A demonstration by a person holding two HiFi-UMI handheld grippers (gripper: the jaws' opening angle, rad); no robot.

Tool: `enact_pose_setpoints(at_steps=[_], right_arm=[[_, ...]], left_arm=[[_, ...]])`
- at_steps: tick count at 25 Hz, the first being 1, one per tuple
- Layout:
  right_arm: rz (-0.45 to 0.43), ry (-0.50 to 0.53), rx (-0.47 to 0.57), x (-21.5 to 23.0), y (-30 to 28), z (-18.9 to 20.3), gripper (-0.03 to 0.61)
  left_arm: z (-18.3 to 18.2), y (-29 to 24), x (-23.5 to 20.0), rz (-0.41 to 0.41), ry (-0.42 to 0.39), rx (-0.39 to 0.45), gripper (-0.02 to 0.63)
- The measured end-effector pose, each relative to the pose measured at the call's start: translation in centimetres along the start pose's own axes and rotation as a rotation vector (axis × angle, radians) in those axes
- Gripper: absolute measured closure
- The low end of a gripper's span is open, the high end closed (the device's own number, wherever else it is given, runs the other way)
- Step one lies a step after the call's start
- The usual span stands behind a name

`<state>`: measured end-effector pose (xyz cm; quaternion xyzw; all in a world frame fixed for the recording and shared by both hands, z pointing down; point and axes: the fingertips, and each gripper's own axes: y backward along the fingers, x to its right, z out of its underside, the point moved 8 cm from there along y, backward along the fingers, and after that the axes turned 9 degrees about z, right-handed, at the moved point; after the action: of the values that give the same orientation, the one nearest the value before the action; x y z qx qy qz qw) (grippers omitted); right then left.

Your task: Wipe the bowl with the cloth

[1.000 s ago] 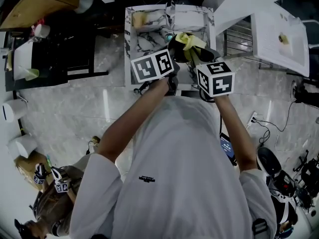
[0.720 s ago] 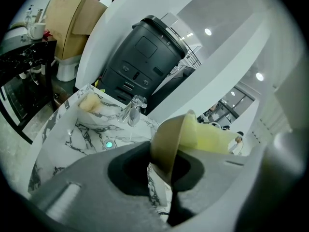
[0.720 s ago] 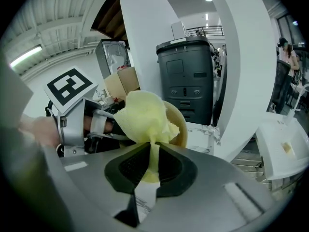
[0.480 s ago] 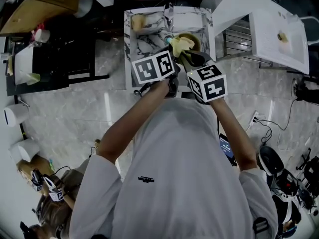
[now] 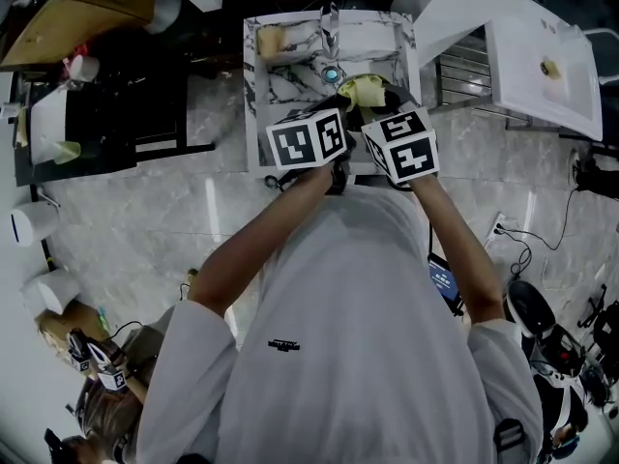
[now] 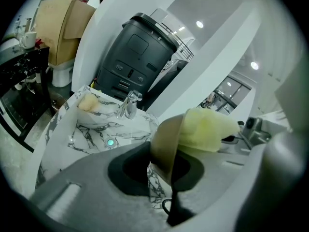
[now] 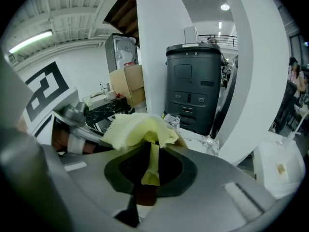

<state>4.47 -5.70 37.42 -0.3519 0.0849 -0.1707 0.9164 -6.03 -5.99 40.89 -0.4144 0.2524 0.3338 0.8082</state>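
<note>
A tan bowl [image 6: 165,141] stands tipped on edge, held aloft; its rim is pinched between the jaws of the left gripper [image 6: 164,175]. A pale yellow cloth [image 7: 137,128] lies bunched against the bowl's hollow; one fold hangs clamped in the right gripper [image 7: 149,170].

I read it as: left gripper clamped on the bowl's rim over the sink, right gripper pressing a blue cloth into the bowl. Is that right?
Not quite: the cloth is pale yellow, not blue, as the right gripper view shows. The rest stands: the left gripper is clamped on the rim of the bowl over the sink, and the right gripper presses the cloth into it.
</note>
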Motion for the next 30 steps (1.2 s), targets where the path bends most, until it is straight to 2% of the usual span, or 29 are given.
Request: enact_pose_setpoints(at_steps=[5,15,22,30], right_arm=[[0.043,-0.004,0.013,0.5,0.1,-0.5,0.543],[-0.033,-0.025,-0.02,0.6,0.7,0.5,0.544],[-0.07,0.007,-0.045,-0.5,0.7,0.1,0.545],[-0.065,0.009,-0.025,0.3,0.0,-0.8,0.545]], left_arm=[[-1.2,0.7,-0.6,-0.014,-0.008,0.036,0.557],[-3.2,0.2,-0.9,-0.002,-0.01,0.053,0.557],[-3.1,-0.1,-0.2,0.016,-0.024,0.04,0.557],[-2.8,-0.3,0.2,0.01,-0.037,0.042,0.557]])
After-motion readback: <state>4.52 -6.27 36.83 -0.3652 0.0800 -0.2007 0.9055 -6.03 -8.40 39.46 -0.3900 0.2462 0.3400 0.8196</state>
